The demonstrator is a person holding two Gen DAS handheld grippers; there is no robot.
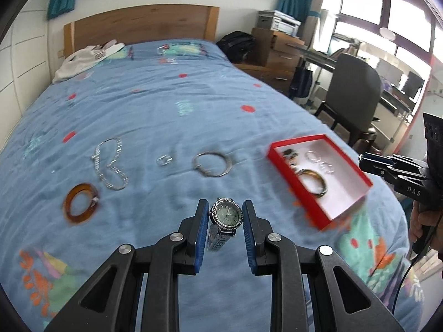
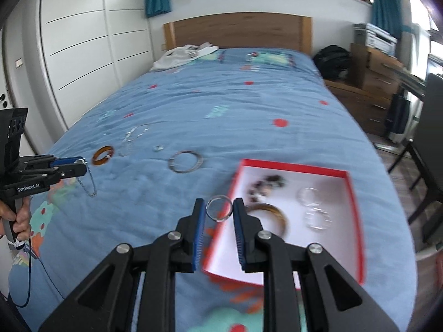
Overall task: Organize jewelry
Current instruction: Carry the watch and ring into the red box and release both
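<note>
My left gripper [image 1: 225,207] is shut on a silver watch [image 1: 226,213], dial up, strap hanging down above the blue bedspread. From the right wrist view the left gripper [image 2: 83,166] shows with the strap [image 2: 89,185] dangling. My right gripper [image 2: 220,207] is shut on a clear ring [image 2: 220,219], held over the near left edge of the red box [image 2: 293,166]. The box [image 1: 293,183] holds an amber bangle [image 2: 272,215], clear rings [image 2: 313,207] and dark beads [image 2: 265,185]. On the bed lie an amber bangle [image 1: 81,207], a silver chain [image 1: 110,163], a small clear ring [image 1: 164,160] and a silver bangle [image 1: 212,163].
White cloth [image 2: 182,54] lies by the wooden headboard [image 2: 238,30]. A white wardrobe [image 2: 83,41] runs along the left of the bed. On the right stand wooden drawers [image 2: 376,83], a dark backpack [image 2: 332,61] and a dark chair [image 1: 354,94].
</note>
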